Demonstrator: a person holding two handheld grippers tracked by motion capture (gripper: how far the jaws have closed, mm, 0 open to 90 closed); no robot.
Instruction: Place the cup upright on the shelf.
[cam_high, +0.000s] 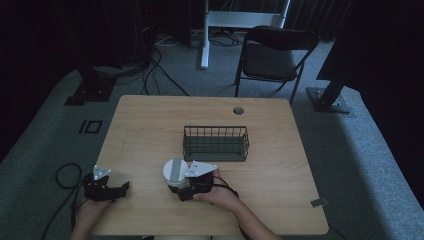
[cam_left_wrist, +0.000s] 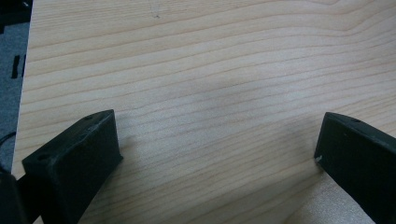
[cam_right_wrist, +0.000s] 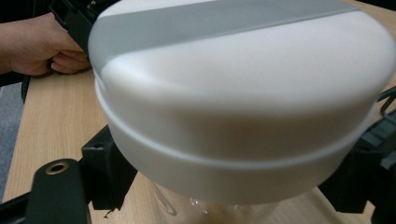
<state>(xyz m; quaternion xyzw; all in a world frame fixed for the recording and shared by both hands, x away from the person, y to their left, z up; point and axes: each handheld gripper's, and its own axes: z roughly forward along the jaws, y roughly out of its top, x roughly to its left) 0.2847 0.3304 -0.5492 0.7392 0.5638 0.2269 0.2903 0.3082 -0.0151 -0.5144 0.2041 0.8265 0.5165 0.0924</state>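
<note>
A clear jar with a white lid (cam_high: 175, 171) crossed by a grey stripe stands near the table's front, left of centre. My right gripper (cam_high: 181, 189) is shut on the jar's body under the lid; in the right gripper view the lid (cam_right_wrist: 243, 84) looms large, with a black jaw on each side of the clear body (cam_right_wrist: 201, 207). My left gripper (cam_high: 119, 189) rests at the table's front left edge. It is open over bare wood, its jaws wide apart in the left gripper view (cam_left_wrist: 217, 149).
A dark green wire basket (cam_high: 215, 152) stands empty just behind the jar, mid-table. The wooden table (cam_high: 145, 130) has a cable hole (cam_high: 238, 110) at the back. A folding chair (cam_high: 275, 55) and cables sit on the floor beyond.
</note>
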